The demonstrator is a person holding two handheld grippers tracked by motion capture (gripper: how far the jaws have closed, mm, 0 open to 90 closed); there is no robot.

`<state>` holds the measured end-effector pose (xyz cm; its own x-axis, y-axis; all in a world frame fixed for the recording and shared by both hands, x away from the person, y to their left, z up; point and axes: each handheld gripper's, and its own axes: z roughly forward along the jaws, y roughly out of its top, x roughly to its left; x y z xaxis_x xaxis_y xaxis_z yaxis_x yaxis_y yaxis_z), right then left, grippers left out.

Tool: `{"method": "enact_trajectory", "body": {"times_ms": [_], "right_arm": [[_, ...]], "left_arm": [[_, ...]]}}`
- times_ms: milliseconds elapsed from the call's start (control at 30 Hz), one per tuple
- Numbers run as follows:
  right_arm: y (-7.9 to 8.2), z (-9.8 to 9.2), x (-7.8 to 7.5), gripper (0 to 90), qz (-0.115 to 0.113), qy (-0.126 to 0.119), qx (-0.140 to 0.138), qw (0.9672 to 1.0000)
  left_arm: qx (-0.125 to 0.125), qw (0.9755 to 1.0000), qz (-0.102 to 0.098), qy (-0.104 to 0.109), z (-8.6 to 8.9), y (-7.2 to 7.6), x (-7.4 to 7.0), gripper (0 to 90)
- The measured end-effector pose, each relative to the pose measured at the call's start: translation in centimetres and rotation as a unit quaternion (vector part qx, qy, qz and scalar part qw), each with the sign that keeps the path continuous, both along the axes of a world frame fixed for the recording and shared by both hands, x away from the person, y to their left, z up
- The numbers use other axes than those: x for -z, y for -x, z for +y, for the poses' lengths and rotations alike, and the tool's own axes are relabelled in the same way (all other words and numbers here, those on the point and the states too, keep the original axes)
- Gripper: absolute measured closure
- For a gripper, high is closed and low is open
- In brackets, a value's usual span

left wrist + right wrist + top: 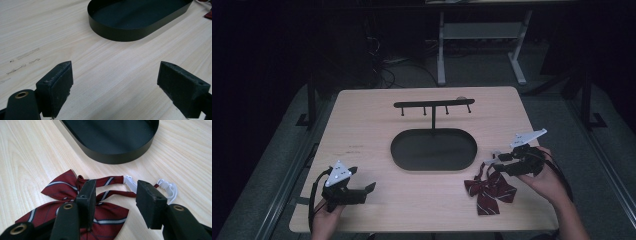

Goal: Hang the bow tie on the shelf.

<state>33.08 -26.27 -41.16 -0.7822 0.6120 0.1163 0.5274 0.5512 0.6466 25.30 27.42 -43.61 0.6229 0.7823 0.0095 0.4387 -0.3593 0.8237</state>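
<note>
From my seat the oval black tray with its hook stand sits mid-counter, at about eleven o'clock from the bow tie, nothing lying between them. The bow tie lies flat near the counter's front right, its strap and white clasp running, I think, toward the tray. My right tongs straddle that strap, spread and not pinching; my left tongs hang spread over bare wood.

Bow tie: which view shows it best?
Right gripper view: the bow tie sits close, stripes, strap and white clips clear. High view shows it small and dim. Left gripper view catches a red sliver at the edge.
</note>
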Motion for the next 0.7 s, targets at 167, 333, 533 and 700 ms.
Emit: {"method": "enact_trajectory", "body": {"times_ms": [167,333,533,700], "right_arm": [[-0.8,0.6,0.1,50.7,0.006,0.007,-0.007,0.9999],[-1.4,0.9,0.1,51.7,0.010,0.005,-0.011,0.9999],[-2.7,1.7,0.1,55.0,0.019,0.018,-0.019,0.9995],[-3.8,2.1,1.1,56.4,0.032,0.029,-0.019,0.9989]], "left_arm": [[0.000,1.0000,0.001,-0.002,0.0,0.0,0.0,13.0],[0.000,1.0000,0.005,-0.003,0.0,0.0,0.0,13.0],[0.000,1.0000,0.005,-0.001,-0.2,-0.1,0.1,13.0],[0.003,1.0000,0.007,-0.003,-0.1,-0.1,0.1,13.0]]}}
